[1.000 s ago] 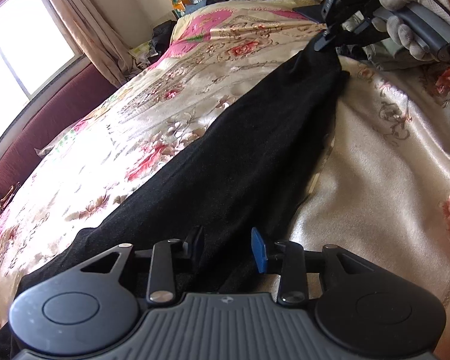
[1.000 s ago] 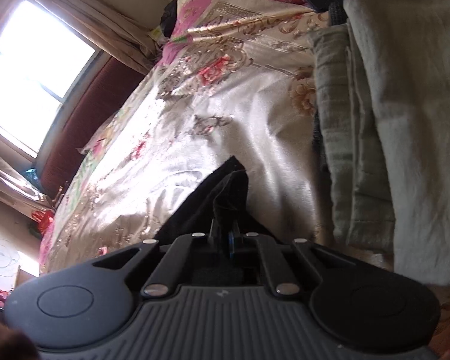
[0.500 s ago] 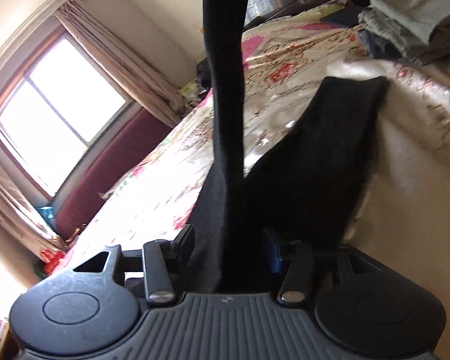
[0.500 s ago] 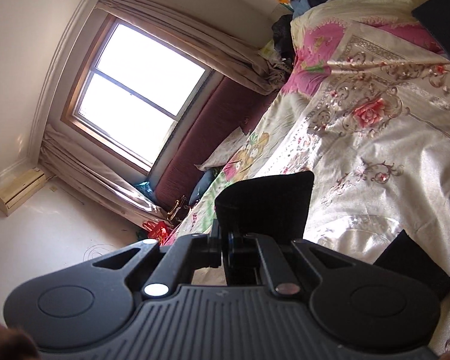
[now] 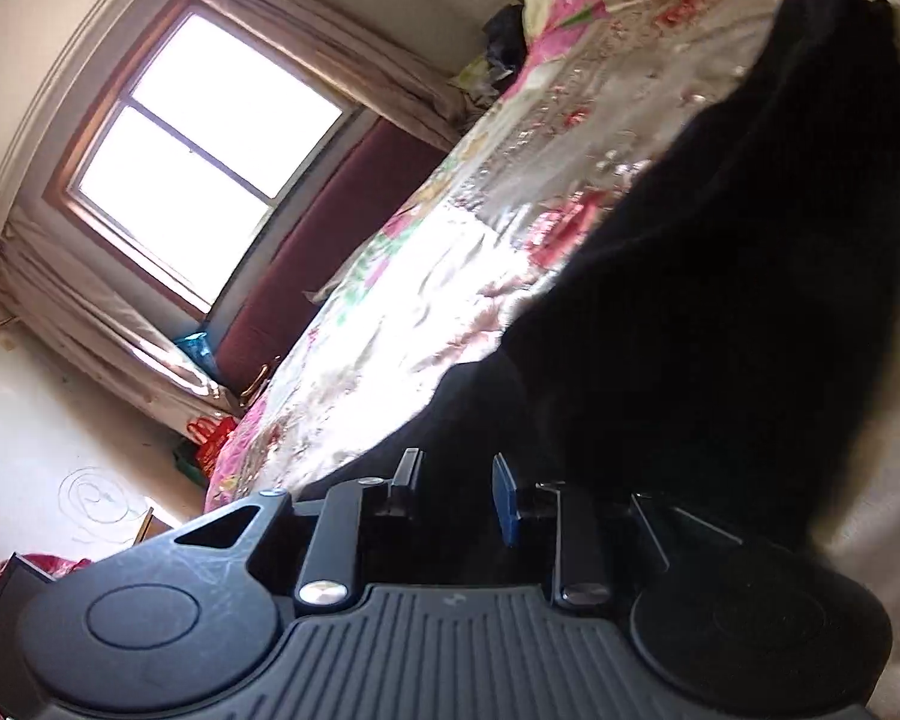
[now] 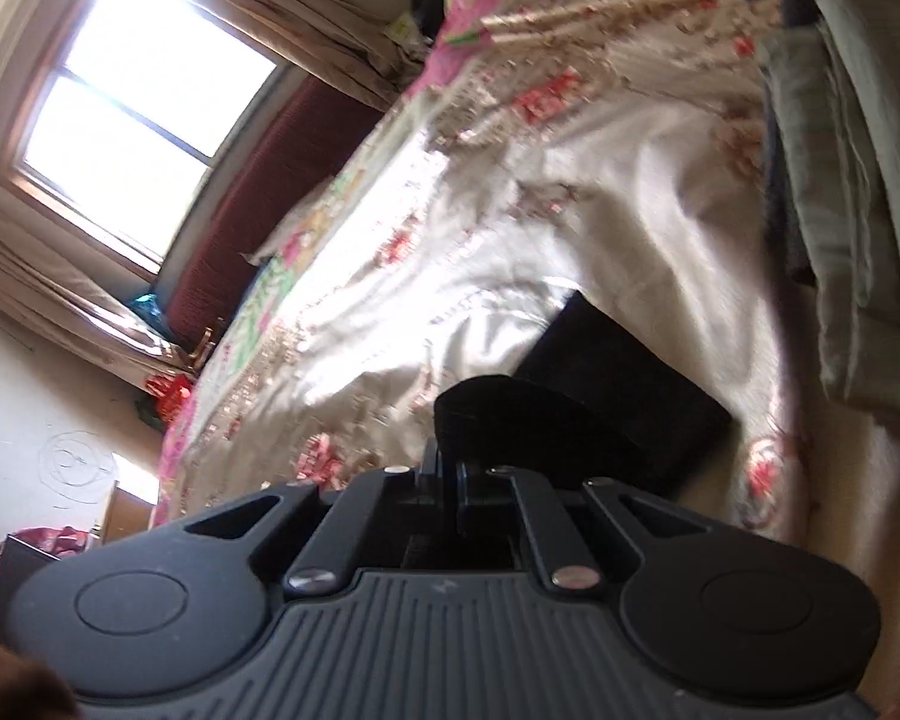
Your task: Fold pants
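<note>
The right gripper's (image 6: 448, 480) fingers are clamped on the black pants (image 6: 618, 414) for folding, while the left gripper's (image 5: 453, 492) fingers, just closing, are kept apart around cloth.

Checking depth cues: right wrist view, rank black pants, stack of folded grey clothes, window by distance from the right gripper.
1. black pants: clamped in the right gripper, lying just ahead on the bedspread.
2. stack of folded grey clothes: farther up the bed, at the right edge.
3. window: across the room, upper left.
</note>
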`<state>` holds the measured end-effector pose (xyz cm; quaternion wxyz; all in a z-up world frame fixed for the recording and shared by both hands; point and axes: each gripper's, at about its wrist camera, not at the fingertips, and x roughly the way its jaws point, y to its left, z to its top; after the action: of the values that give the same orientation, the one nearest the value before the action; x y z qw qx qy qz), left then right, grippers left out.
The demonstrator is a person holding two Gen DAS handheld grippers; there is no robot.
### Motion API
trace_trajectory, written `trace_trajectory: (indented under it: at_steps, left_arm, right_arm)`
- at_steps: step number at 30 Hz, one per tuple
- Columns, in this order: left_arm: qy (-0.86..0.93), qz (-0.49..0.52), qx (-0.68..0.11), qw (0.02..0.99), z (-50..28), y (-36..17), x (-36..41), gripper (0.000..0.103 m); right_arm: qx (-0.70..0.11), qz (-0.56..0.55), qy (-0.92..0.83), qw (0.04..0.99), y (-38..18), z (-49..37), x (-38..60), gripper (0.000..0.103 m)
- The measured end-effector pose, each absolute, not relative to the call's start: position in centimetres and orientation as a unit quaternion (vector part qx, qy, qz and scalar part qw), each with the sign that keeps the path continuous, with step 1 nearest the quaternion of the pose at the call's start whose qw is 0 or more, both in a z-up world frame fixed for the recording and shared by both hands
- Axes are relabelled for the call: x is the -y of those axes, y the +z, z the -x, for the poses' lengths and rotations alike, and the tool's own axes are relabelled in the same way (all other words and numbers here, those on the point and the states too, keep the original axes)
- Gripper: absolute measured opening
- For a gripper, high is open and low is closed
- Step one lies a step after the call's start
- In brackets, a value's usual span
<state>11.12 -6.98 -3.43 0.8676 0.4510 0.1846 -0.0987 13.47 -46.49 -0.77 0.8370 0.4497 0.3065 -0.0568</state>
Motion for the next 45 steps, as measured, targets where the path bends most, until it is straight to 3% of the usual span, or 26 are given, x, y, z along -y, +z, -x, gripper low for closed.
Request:
trace_trajectory:
  at_steps: [4, 6, 11, 15, 20, 24, 28, 31, 39, 45]
  left_arm:
    - [-0.149, -0.464, -0.162, 0.858, -8.7, -4.1, 9.1, 0.043]
    - [-0.168, -0.461, -0.144, 0.859, -8.3, -3.5, 10.2, 0.053]
    - [-0.21, -0.437, -0.092, 0.87, -8.4, -1.3, 13.8, 0.055]
    - [-0.204, -0.478, -0.036, 0.853, -8.5, -1.1, 16.5, 0.062]
    - [-0.198, -0.483, -0.035, 0.852, -10.0, -0.5, 16.8, 0.062]
    - [-0.209, -0.494, -0.058, 0.842, -8.8, -2.5, 16.1, 0.062]
    - [-0.221, -0.517, -0.079, 0.823, -8.1, -4.6, 16.2, 0.062]
    - [-0.224, -0.524, -0.089, 0.817, -8.1, -5.0, 16.0, 0.062]
    - [-0.221, -0.521, -0.097, 0.819, -8.6, -4.5, 16.0, 0.062]
    - [-0.223, -0.515, -0.103, 0.821, -8.7, -4.6, 15.7, 0.062]
  right_arm:
    - [-0.302, -0.467, -0.064, 0.828, -1.7, -11.9, 47.3, 0.005]
    - [-0.297, -0.461, -0.06, 0.834, -0.6, -12.3, 47.6, 0.005]
    - [-0.249, -0.464, -0.02, 0.85, 4.4, -15.5, 47.2, 0.005]
    - [-0.209, -0.437, 0.039, 0.874, 10.5, -18.8, 45.5, 0.005]
    - [-0.141, -0.415, 0.093, 0.894, 15.7, -18.5, 44.8, 0.005]
    - [-0.169, -0.438, 0.051, 0.882, 11.0, -15.1, 46.5, 0.005]
    - [-0.256, -0.511, -0.055, 0.818, 0.2, -12.4, 50.1, 0.005]
    - [-0.272, -0.547, -0.081, 0.788, -4.0, -10.3, 50.9, 0.005]
    - [-0.252, -0.531, -0.062, 0.807, -2.3, -11.8, 51.2, 0.005]
    - [-0.137, -0.495, 0.039, 0.857, 2.7, -12.2, 49.2, 0.005]
